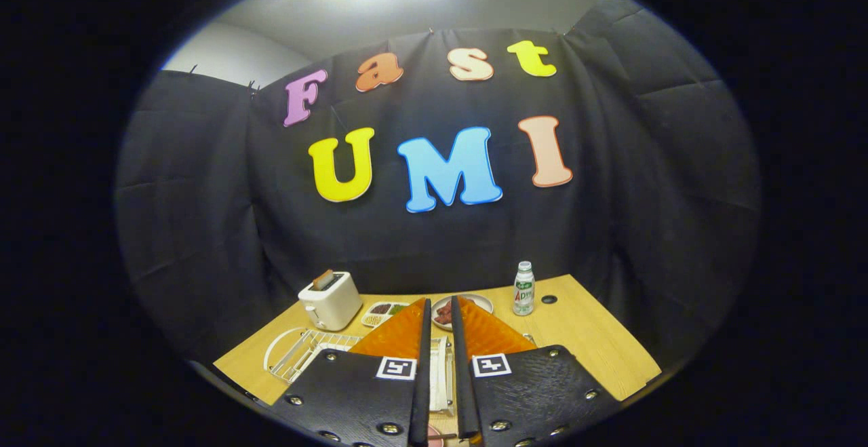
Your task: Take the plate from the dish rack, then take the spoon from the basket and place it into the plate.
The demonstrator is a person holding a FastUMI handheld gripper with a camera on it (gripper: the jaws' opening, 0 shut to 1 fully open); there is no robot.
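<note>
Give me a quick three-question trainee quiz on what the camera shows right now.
1. True or false: the claw grips the plate.
2. What stands nearest the toaster? A) bottle B) tray C) bowl
3. What white wire item lies on the table just left of the claw's fingers?

Key:
1. False; the fingers are nearly together with nothing between them.
2. B
3. The rack.

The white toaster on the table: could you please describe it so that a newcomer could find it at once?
Start at the wooden table before the black cloth wall. Beyond the orange fingers, which stand nearly closed around nothing, at the far corner opposite the small bottle, sits the toaster. It alone is a boxy white appliance with toast poking from its top.
</note>
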